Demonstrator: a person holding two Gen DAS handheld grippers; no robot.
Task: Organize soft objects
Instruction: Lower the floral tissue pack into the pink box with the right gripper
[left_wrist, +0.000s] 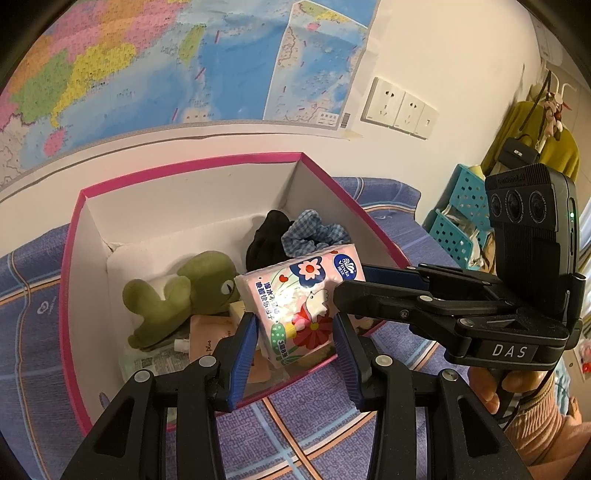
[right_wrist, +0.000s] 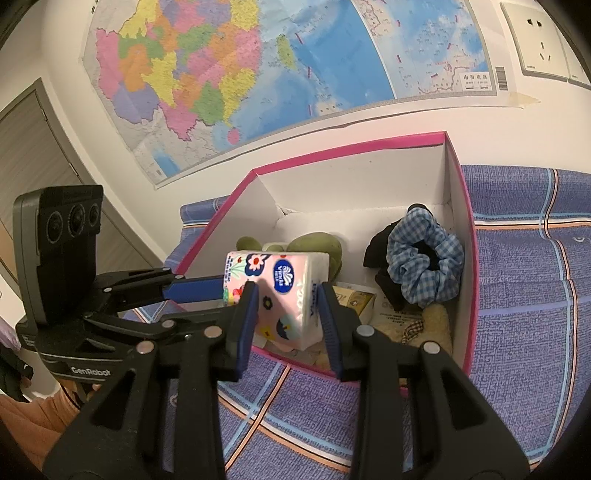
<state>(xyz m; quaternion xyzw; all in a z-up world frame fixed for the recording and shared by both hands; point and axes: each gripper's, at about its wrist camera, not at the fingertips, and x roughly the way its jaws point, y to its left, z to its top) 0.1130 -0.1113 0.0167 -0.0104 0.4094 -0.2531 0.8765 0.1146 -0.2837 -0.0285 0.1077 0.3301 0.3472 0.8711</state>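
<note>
I've got both claws, left (left_wrist: 295, 338) and right (right_wrist: 286, 314), clamped on the tissue pack (left_wrist: 301, 302) over the pink box (left_wrist: 70, 266), which holds a green plush (left_wrist: 177, 295) and checked scrunchie (right_wrist: 424, 266).

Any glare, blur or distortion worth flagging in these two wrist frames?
Left wrist: strong fisheye bend, dark corners, glare on the tissue pack, otherwise sharp. Right wrist: same bend, wall map bowed, a finger's shadow across the pack.

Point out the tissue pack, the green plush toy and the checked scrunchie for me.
tissue pack (left_wrist: 295, 299), left wrist view, printed front face.
green plush toy (left_wrist: 207, 273), left wrist view, its head.
checked scrunchie (right_wrist: 406, 269), right wrist view, left side of the ring.
</note>
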